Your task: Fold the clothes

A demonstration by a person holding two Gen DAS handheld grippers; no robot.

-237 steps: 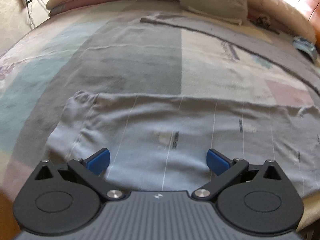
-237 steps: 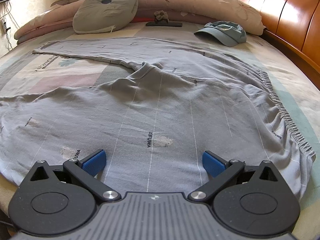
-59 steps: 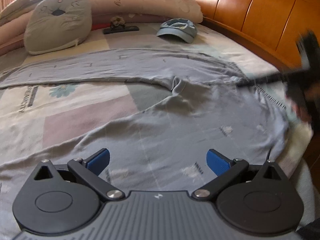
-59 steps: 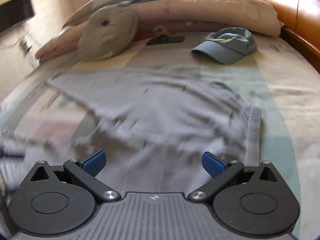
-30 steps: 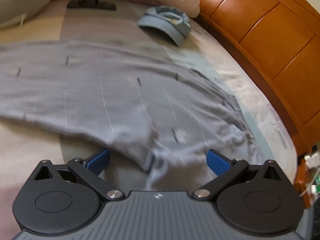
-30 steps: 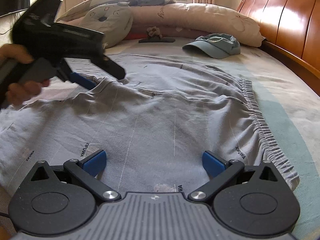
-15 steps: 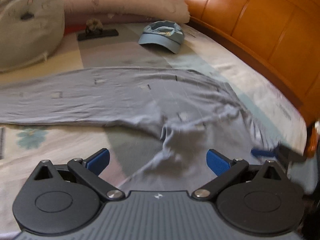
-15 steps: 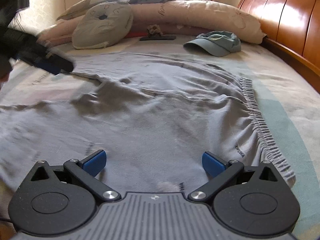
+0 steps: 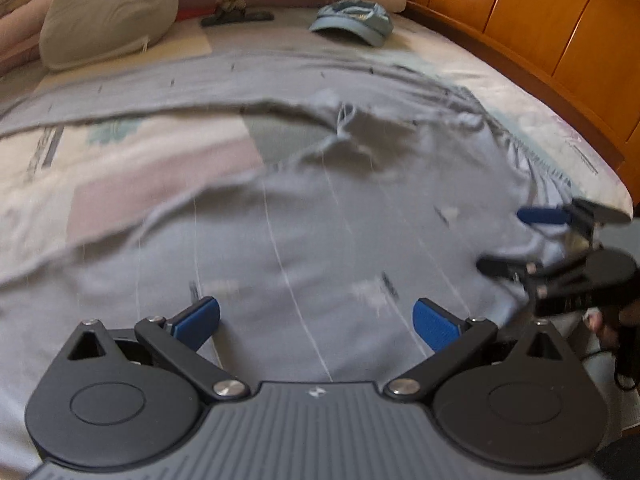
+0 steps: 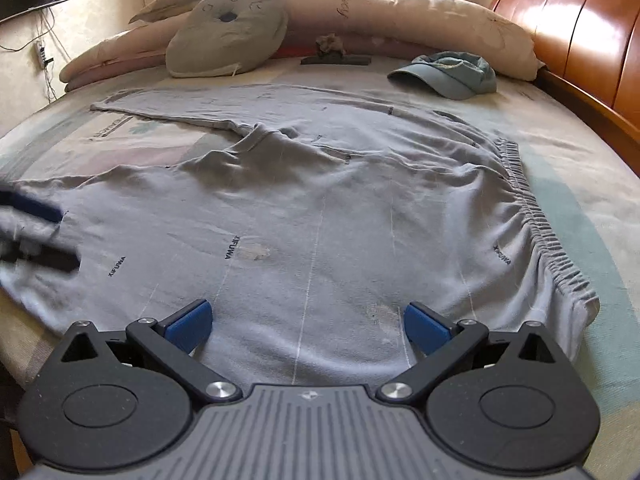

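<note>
Grey cotton trousers with thin white pinstripes and an elasticated waistband (image 10: 320, 216) lie spread across the patterned pastel bedspread (image 10: 592, 184), waistband (image 10: 536, 224) toward the wooden side of the bed, one leg running away toward the far left, the near leg trailing to the left edge; the crotch is bunched and rumpled in the middle. Our left gripper (image 9: 316, 318) hovers over the near leg with its blue pads wide apart, nothing between them. Our right gripper (image 10: 306, 326) likewise stands fully open over the seat panel, empty; the left view shows it at the waistband end, low to the cloth, though blur keeps us from saying whether it touches. We judge the step to be taking hold for the first fold, leg onto leg. To do it well: pinch both layers at the waistband corner with the right, catch the near leg's edge with the left, lift together, keep the cloth taut between the two, and flatten the crotch bunching before laying over. Blue-grey fabric cap (image 10: 448, 74) and grey animal-face cushion (image 10: 228, 36) sit well clear beyond.
</note>
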